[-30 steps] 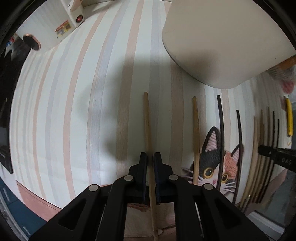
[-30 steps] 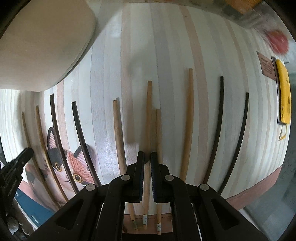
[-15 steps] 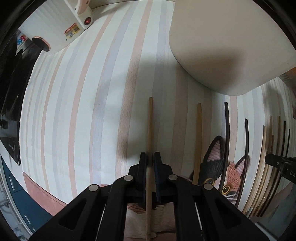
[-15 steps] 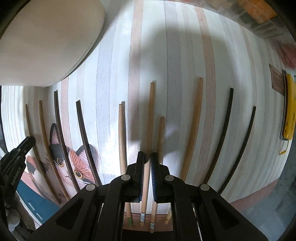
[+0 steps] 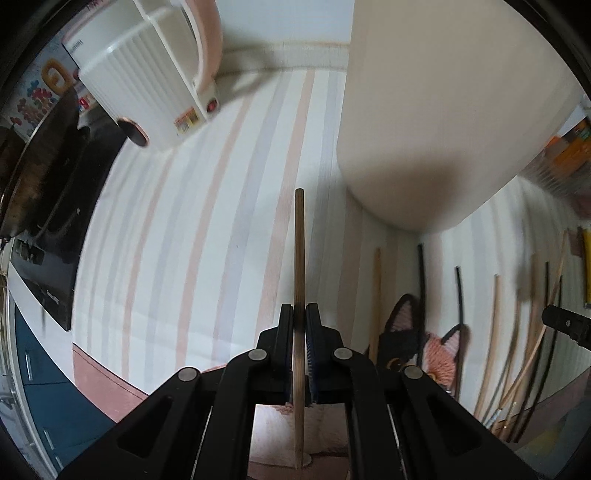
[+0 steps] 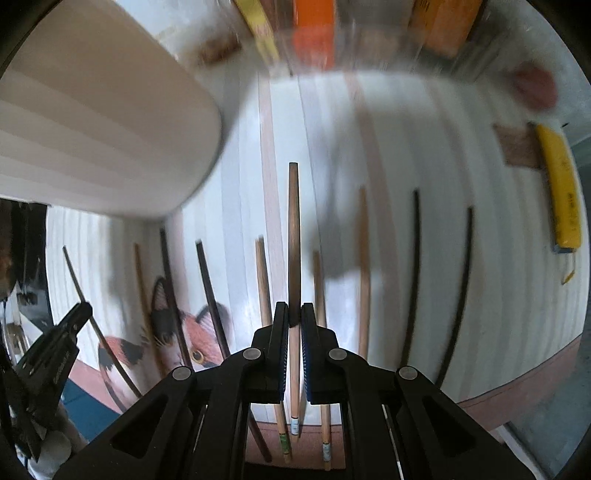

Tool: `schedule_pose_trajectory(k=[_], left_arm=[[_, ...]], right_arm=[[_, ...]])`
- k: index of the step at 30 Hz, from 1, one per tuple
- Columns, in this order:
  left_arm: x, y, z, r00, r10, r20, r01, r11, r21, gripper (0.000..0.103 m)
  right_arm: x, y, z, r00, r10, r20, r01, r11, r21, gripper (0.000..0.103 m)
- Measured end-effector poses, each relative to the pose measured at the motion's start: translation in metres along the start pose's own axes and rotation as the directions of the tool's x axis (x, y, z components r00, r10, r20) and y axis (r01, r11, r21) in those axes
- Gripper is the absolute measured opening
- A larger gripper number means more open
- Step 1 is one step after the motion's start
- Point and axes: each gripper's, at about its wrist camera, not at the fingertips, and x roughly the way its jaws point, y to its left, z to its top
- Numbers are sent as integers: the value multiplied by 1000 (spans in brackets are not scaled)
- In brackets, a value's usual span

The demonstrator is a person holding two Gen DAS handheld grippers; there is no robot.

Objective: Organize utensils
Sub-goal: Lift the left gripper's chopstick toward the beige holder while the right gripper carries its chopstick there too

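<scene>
My left gripper (image 5: 299,314) is shut on a light wooden chopstick (image 5: 299,251), held above the striped cloth (image 5: 207,229) and pointing forward. My right gripper (image 6: 294,314) is shut on another wooden chopstick (image 6: 293,229), also lifted off the cloth. Several wooden chopsticks (image 6: 364,258) and black chopsticks (image 6: 413,266) lie in a row on the cloth and on the cat picture (image 6: 192,336). A large cream container (image 5: 443,118) stands close ahead of both grippers; it also shows in the right wrist view (image 6: 96,125). The left gripper shows at the lower left of the right wrist view (image 6: 55,354).
A white and pink kettle (image 5: 147,74) stands at the far left, with a black cooktop (image 5: 55,206) beside it. A yellow tool (image 6: 559,184) lies at the cloth's right edge. Orange boxes (image 6: 314,33) stand at the back. The cloth's red border (image 5: 99,380) runs near me.
Both grippers have risen and tilted up, each lifting its chopstick off the cloth. The cream container now looms closer and the kettle has come into the left view.
</scene>
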Motion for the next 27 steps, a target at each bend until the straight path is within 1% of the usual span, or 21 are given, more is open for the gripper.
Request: schedule_pose_trajectory(k=[3, 4, 8, 13, 16, 18, 20, 24, 27], left_arm=[[-24, -3, -1, 999, -12, 50, 12, 1000, -2, 4], [-29, -5, 4, 998, -17, 62, 17, 1000, -3, 4], [-48, 7, 9, 994, -27, 105, 29, 999, -22, 4], [-54, 25, 17, 991, -22, 133, 29, 998, -50, 4], [-60, 37, 22, 986, -14, 163, 26, 997, -70, 4], [-67, 41, 23, 980, 3, 197, 11, 997, -72, 4], [-81, 42, 25, 966, 42, 255, -28, 998, -60, 4], [-98, 46, 32, 951, 52, 304, -33, 997, -67, 4], [-109, 51, 38, 942, 46, 333, -18, 996, -85, 4]], right_arm=[[-6, 3, -1, 999, -11, 46, 11, 1000, -2, 7], [-12, 4, -1, 998, -21, 64, 21, 1000, -10, 7], [-27, 14, 2, 993, -37, 112, 41, 999, -34, 7], [-44, 28, -1, 988, -16, 154, 25, 998, -52, 7], [-54, 37, -1, 983, -7, 184, 20, 998, -68, 7], [-62, 42, -3, 978, -5, 208, 21, 997, -77, 7], [-70, 48, -2, 972, 2, 234, 18, 996, -84, 7], [-89, 54, -1, 957, 4, 289, 22, 996, -86, 7], [-106, 56, 2, 947, 10, 321, 17, 996, -82, 7]])
